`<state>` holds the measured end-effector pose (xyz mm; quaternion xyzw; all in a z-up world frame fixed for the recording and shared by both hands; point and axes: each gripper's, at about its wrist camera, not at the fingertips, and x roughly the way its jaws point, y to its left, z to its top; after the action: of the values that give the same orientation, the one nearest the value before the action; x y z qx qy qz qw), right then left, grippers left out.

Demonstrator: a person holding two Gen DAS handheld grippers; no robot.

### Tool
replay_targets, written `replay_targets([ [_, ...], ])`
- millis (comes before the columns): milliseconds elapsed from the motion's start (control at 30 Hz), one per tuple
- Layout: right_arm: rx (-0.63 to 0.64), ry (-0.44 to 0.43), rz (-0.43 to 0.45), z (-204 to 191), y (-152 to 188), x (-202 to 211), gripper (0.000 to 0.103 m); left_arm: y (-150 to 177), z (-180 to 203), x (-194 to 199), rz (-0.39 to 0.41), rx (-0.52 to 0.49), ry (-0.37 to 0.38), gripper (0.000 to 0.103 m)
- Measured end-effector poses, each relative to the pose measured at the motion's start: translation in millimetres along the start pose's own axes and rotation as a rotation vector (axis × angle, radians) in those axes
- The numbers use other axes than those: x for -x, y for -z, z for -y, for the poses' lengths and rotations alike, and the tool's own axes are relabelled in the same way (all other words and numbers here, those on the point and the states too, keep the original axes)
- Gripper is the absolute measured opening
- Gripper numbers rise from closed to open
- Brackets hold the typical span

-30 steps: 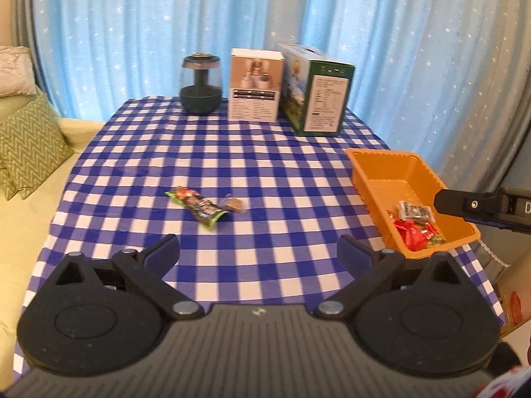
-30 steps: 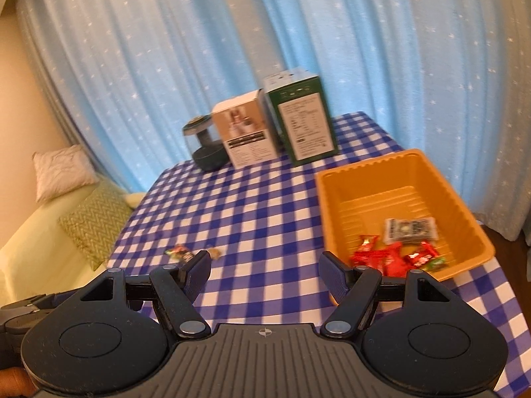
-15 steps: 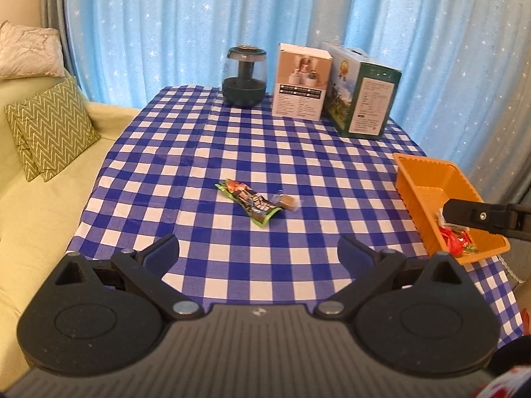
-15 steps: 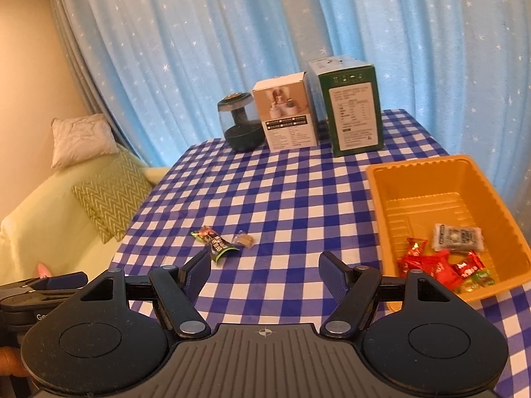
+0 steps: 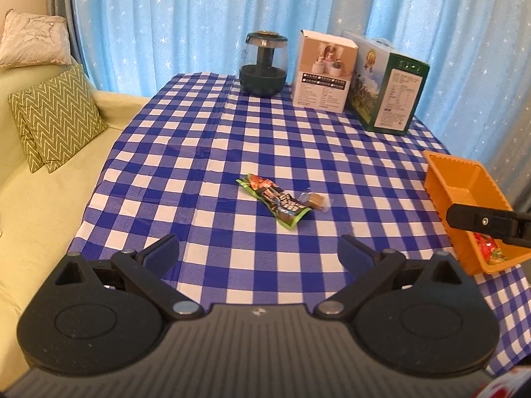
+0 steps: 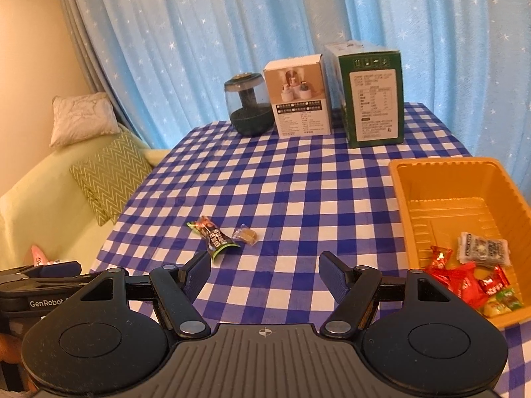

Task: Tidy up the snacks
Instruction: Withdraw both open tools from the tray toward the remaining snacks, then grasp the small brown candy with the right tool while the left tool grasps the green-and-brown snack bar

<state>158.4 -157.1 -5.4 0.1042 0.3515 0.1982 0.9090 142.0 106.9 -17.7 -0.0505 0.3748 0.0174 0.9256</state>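
A green snack packet (image 5: 273, 204) (image 6: 212, 237) and a small wrapped brown candy (image 5: 313, 200) (image 6: 245, 234) lie side by side mid-table on the blue checked cloth. An orange bin (image 5: 464, 205) (image 6: 461, 195) at the right edge holds red sweets (image 6: 464, 282) and a white packet (image 6: 481, 251). My left gripper (image 5: 259, 253) hovers open and empty just short of the packet. Open too, with nothing between its fingers, my right gripper (image 6: 264, 273) sits near the table's front, with the snacks ahead to its left. One finger of the right gripper (image 5: 478, 222) crosses the bin in the left wrist view.
At the table's far side stand a dark glass jar (image 5: 264, 66) (image 6: 247, 106), a white box (image 5: 323, 71) (image 6: 298, 96) and a green box (image 5: 386, 83) (image 6: 370, 94), backed by blue curtains. A yellow-green sofa with a zigzag cushion (image 5: 56, 116) (image 6: 109, 175) lies to the left.
Both grippers have come lower and closer to the table, and both views have swung so the two loose snacks sit nearer the centre. Jaws on both stayed open.
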Motion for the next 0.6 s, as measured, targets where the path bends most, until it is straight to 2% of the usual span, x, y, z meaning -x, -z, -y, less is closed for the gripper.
replay_targets([
  [600, 0.146, -0.016, -0.064, 4.9, 8.3, -130.9, 0.070, -10.2, -27.9, -99.4, -0.020, -0.019, -0.025, 0.101],
])
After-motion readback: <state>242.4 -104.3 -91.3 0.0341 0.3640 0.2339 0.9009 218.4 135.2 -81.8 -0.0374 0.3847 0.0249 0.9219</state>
